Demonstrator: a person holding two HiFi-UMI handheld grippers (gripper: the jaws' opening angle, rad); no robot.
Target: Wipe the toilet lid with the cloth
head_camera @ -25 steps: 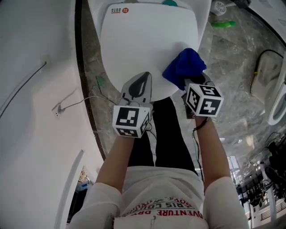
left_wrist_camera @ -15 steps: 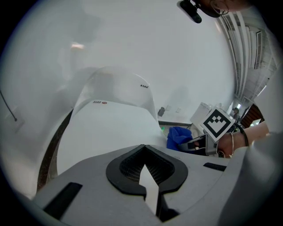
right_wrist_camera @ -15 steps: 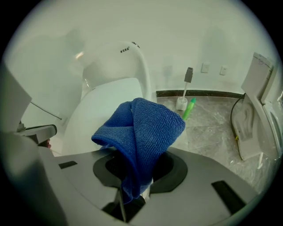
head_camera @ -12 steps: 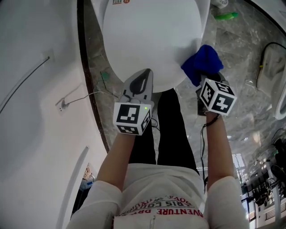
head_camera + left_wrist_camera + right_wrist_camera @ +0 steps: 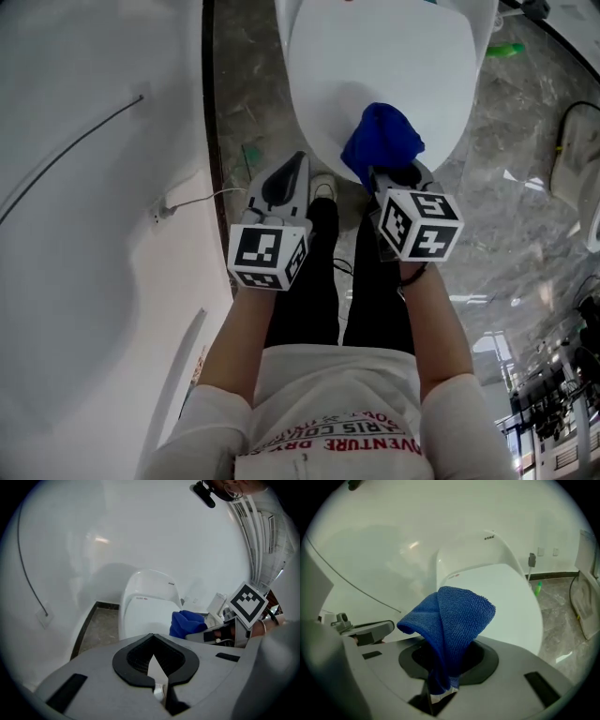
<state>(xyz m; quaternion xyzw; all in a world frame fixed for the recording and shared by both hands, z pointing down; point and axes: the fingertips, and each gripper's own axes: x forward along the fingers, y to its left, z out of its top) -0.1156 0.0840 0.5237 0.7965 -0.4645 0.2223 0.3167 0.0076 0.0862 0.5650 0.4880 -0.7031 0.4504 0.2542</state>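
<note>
Two tools: right tool (image 5: 440,696) pinches blue microfibre cloth (image 5: 451,616) by bunched corner. Cloth looks soft, light, over near edge of glossy white toilet lid (image 5: 375,56). Left tool (image 5: 157,693) closed, empty.

- The cloth (image 5: 382,141) is bright blue all over.
- The toilet lid (image 5: 375,56) is plain white and shiny.
- The left tongs (image 5: 298,161) are grey with a black part inside.
- The right tongs (image 5: 440,696) are grey and black too.
- The left cube (image 5: 268,257) is white with black square shapes.
- The right cube (image 5: 419,224) has the same black and white squares.
- The floor (image 5: 525,187) is grey stone with pale streaks.
- The wall (image 5: 84,187) is white.
- The trousers (image 5: 309,300) are black.
- The shirt (image 5: 328,403) is white with red letters.
- A small thing (image 5: 504,50) on the floor is bright green.
</note>
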